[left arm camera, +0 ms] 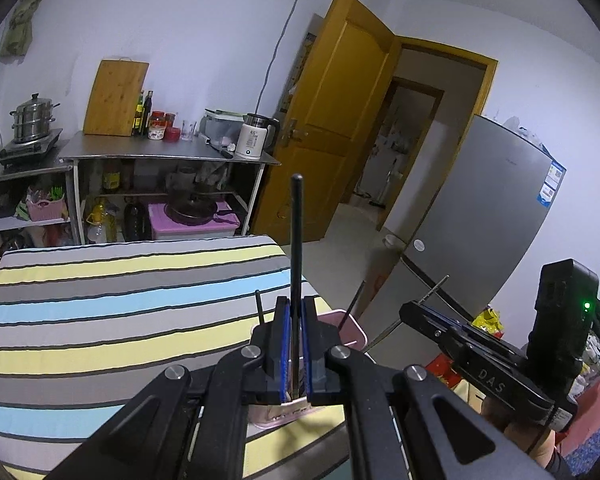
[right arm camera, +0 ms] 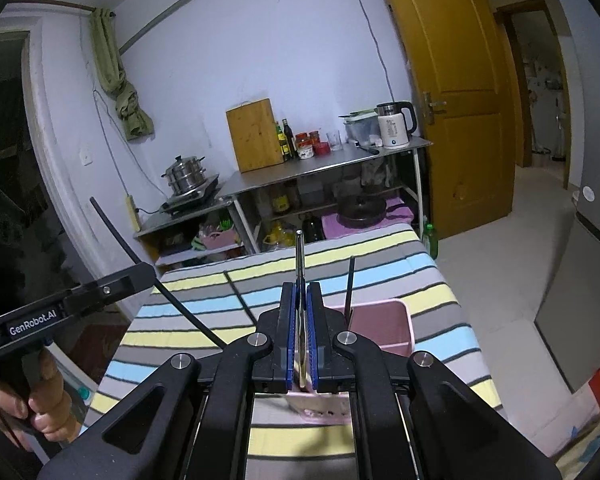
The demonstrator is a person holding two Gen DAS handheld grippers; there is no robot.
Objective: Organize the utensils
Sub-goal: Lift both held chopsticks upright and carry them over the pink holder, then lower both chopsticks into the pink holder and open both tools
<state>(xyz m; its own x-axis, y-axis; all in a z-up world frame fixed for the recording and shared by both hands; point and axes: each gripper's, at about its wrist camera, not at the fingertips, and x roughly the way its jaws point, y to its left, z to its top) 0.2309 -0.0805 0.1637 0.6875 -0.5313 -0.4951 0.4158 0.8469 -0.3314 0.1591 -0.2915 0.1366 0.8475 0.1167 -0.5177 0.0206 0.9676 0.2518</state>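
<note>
In the left wrist view my left gripper (left arm camera: 295, 301) is shut on a long black chopstick (left arm camera: 296, 232) that stands upright between its blue pads. Beneath it sits a pink basket (left arm camera: 354, 326) on the striped cloth (left arm camera: 99, 280), with two more black sticks (left arm camera: 258, 306) poking out of it. To the right, my right gripper (left arm camera: 411, 309) holds a thin metal utensil (left arm camera: 436, 290). In the right wrist view the right gripper (right arm camera: 300, 286) is shut on that silver utensil (right arm camera: 299, 254) above the pink basket (right arm camera: 384, 322), which holds a black stick (right arm camera: 350, 284). The left gripper (right arm camera: 147, 270) carries its chopstick (right arm camera: 115, 232).
Behind the striped surface (right arm camera: 420, 280) stand steel shelves (left arm camera: 159, 152) with a cutting board (left arm camera: 113, 98), bottles, jars and a white kettle (left arm camera: 253, 138). A steamer pot (left arm camera: 31, 120) sits on a burner. An open yellow door (left arm camera: 340, 120) and grey fridge (left arm camera: 480, 220) stand right. A hand (right arm camera: 47, 400) grips the left handle.
</note>
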